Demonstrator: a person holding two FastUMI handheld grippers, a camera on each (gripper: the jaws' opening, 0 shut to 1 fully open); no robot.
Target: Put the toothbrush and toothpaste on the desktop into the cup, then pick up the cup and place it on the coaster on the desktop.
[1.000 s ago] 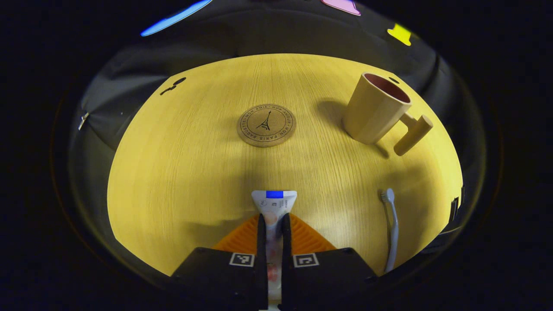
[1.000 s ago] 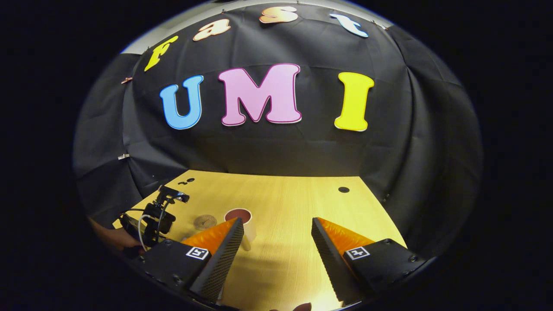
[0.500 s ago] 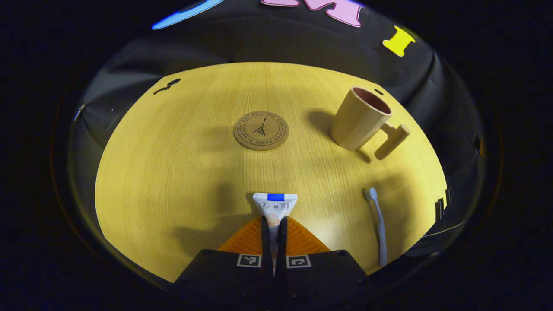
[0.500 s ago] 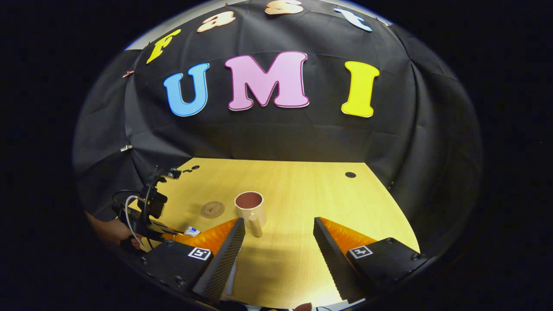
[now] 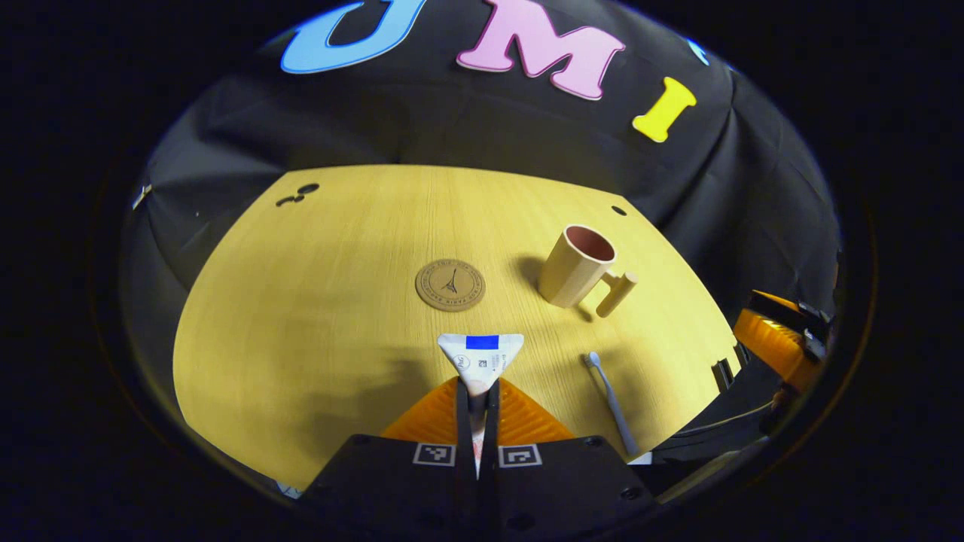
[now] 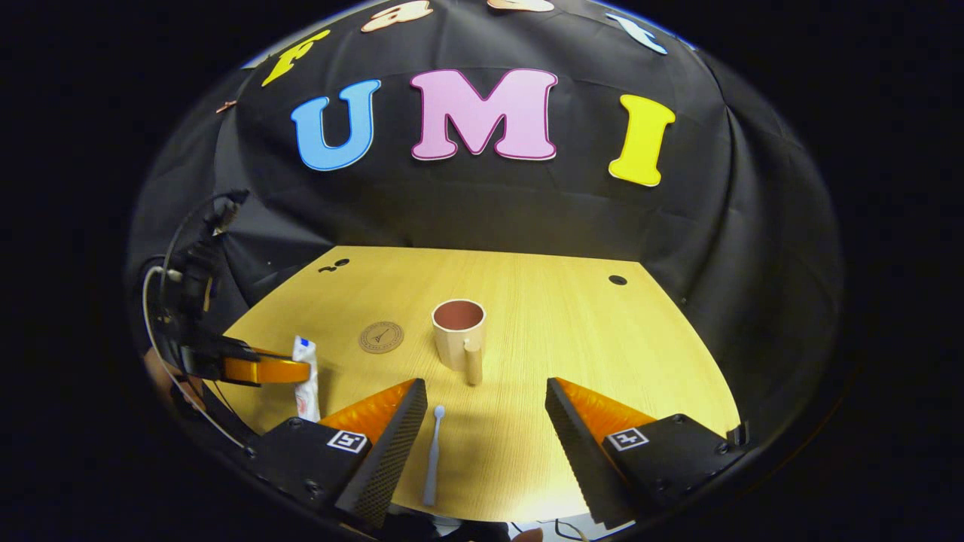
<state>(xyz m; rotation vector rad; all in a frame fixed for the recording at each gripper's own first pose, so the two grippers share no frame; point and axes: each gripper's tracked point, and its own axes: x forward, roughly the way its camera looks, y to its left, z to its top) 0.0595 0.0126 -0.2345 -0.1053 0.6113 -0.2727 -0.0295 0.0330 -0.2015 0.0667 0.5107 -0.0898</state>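
a: what is seen of the desktop [image 6: 572, 331]?
b: a light wooden top with straight grain, with small dark holes near its far corners

a: and what is set directly on it?
b: a round cork coaster [image 5: 450, 285] lies flat near the middle. just to its right a beige cup [image 6: 458, 333] stands upright, handle turned toward the near edge. a pale toothbrush [image 6: 433, 454] is laid flat closer to the near edge, head pointing toward the cup, apart from it
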